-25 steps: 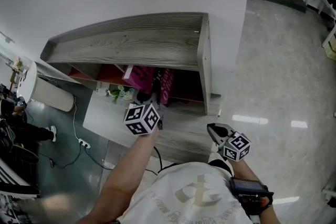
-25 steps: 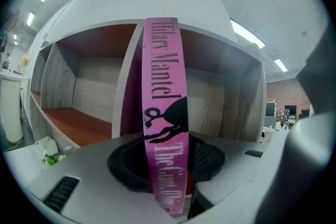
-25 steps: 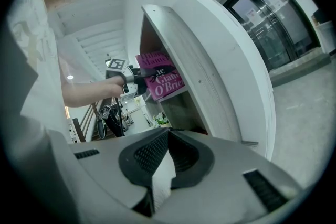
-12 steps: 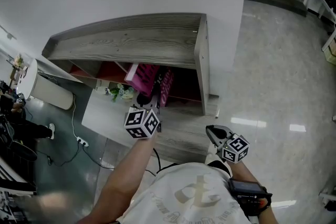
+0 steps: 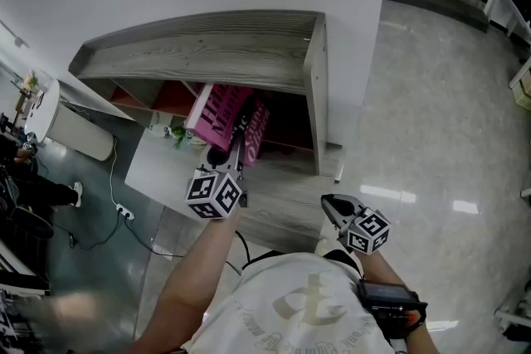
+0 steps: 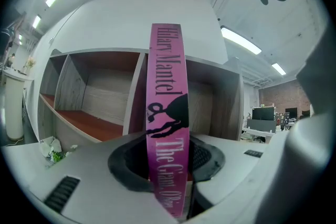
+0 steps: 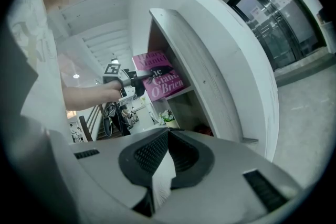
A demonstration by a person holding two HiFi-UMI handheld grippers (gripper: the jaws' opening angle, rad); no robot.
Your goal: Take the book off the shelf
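A pink book with black lettering on its spine sticks out of the right compartment of the grey wooden shelf, leaning outward. My left gripper is shut on it. In the left gripper view the book's spine stands upright between the pads, in front of the shelf. My right gripper hangs low beside the shelf's right end, shut with nothing in it. The right gripper view shows its jaws together, and beyond them the book in the left gripper.
A second pink book stays in the same compartment. A white tabletop with a small green plant sits at the shelf's left front. A white cylinder and floor cables lie further left. Glossy floor spreads to the right.
The pink book has come further out of the shelf and tipped outward. My left gripper has drawn back and down to the left with it. The right gripper has barely moved.
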